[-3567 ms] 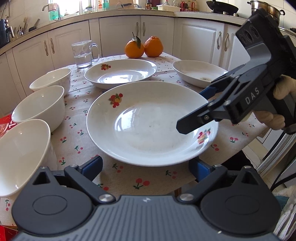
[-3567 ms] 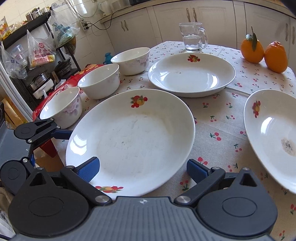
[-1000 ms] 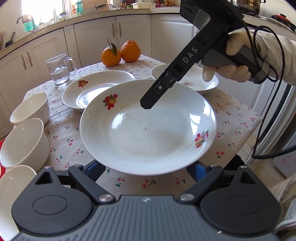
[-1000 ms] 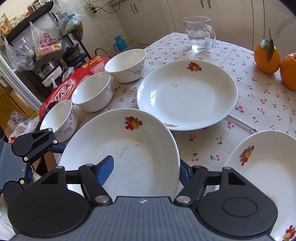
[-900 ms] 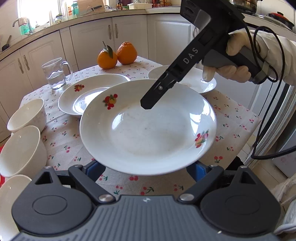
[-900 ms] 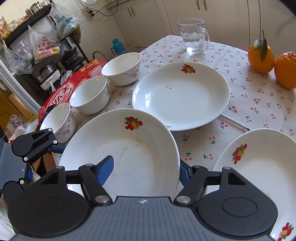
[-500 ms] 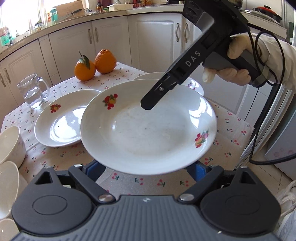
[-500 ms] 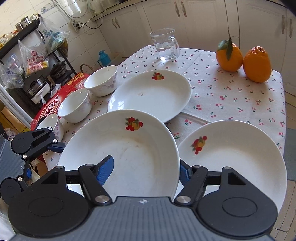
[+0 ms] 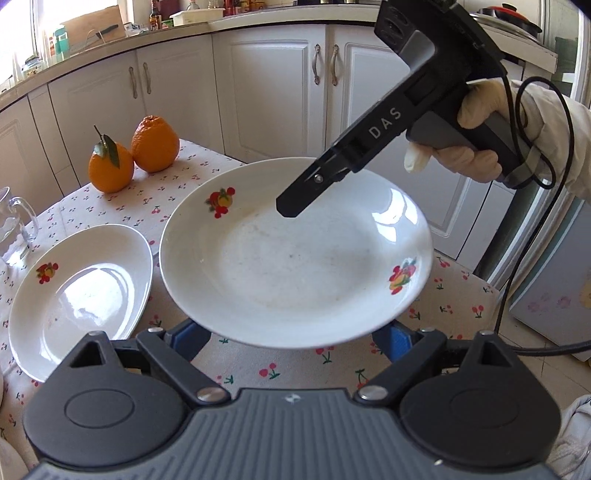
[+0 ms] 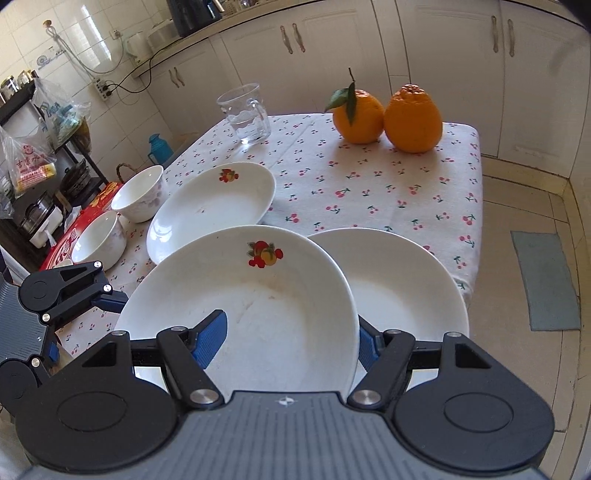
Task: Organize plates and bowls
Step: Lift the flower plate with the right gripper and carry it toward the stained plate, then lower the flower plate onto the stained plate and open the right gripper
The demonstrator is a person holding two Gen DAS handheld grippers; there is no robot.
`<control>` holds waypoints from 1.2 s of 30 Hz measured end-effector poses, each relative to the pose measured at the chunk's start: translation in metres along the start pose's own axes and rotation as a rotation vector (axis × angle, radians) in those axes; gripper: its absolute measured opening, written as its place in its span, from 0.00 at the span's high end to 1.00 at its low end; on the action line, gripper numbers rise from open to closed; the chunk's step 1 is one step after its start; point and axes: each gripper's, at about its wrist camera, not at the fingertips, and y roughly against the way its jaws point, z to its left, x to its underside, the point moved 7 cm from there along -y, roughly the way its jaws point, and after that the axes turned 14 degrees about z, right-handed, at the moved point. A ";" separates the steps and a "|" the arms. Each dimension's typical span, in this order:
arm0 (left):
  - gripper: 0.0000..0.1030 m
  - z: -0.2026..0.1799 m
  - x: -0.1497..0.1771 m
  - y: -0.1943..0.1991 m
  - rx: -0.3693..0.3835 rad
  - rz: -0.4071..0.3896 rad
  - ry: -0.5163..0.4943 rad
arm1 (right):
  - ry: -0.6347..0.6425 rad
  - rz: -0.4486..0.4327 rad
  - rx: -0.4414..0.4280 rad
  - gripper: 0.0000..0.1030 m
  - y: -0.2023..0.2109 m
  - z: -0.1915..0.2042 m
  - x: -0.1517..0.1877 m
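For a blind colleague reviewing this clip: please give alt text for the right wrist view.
The right gripper clamps the rim of a white plate with a fruit motif, held above another plate on the cherry-print tablecloth. Beyond sit a third plate, two bowls, a glass mug and two oranges.

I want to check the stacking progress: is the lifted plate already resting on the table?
No. The lifted plate is held in the air, with the tablecloth visible beneath its near rim.

Home kitchen: cabinets (image 9: 269, 92), countertop (image 9: 258, 20)
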 end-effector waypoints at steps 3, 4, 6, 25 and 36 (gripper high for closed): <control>0.10 -0.001 -0.005 -0.006 0.000 0.003 -0.008 | -0.018 -0.008 0.008 0.26 0.001 -0.011 0.001; 0.10 -0.002 -0.007 -0.008 0.002 0.004 -0.009 | -0.022 -0.011 0.010 0.26 0.001 -0.013 0.001; 0.10 -0.002 -0.009 -0.011 0.005 0.007 -0.007 | -0.033 -0.015 0.010 0.26 0.001 -0.018 0.002; 0.10 -0.003 -0.023 -0.026 0.000 0.006 -0.013 | -0.089 -0.020 0.030 0.26 -0.005 -0.043 0.006; 0.10 0.002 -0.027 -0.034 -0.017 0.008 -0.020 | -0.120 -0.014 0.048 0.26 -0.001 -0.050 0.017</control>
